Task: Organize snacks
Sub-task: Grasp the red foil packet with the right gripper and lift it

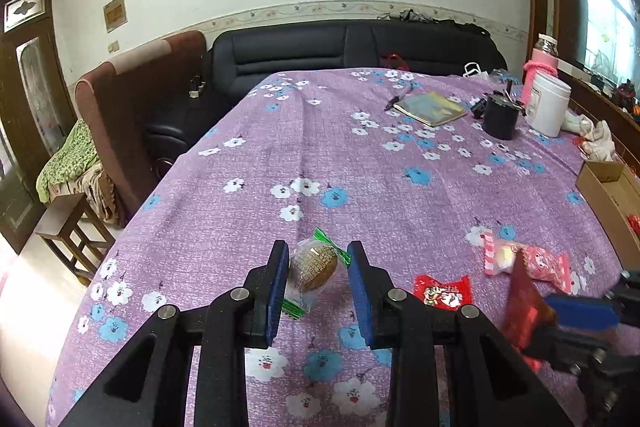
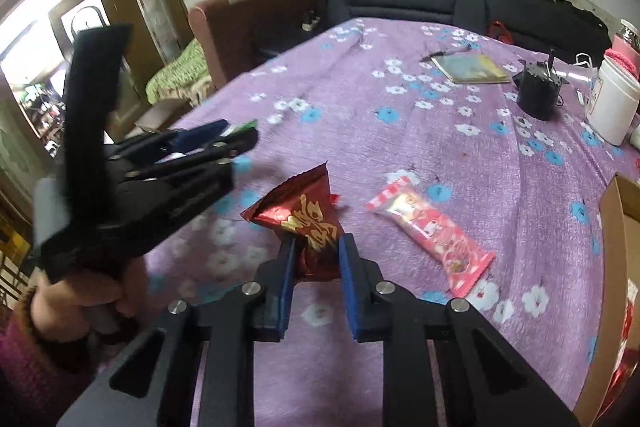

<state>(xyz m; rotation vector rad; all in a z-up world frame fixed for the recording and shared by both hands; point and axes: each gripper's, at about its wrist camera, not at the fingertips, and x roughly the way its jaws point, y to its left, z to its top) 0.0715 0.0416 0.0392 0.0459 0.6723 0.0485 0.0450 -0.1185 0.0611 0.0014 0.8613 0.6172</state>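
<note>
Left wrist: left gripper (image 1: 318, 269) jaws pinch green-wrapped cake (image 1: 314, 269), low over purple cloth (image 1: 280, 155). Red packet (image 1: 442, 291) lies at 3 o'clock from cake; pink pack (image 1: 528, 261) beyond it; box (image 1: 612, 187) at far 3 o'clock.

Right wrist: right gripper (image 2: 316, 259) jaws clamp crumpled red foil bag (image 2: 304, 215), lifted off cloth. Pink pack (image 2: 432, 231) loose at 2 o'clock; box (image 2: 612, 227) at 3 o'clock, red wrappers inside.

Judgement: partway; two snacks gripped, two loose.

A round brown pastry (image 1: 313, 267) in clear, green-edged wrap sits raised off the tablecloth. A dark red, gold-lettered packet (image 2: 310, 223) stands tilted, seemingly crumpled. A pink wrapped snack (image 2: 434, 235) and a small red sachet (image 1: 442, 291) lie flat nearby.
</note>
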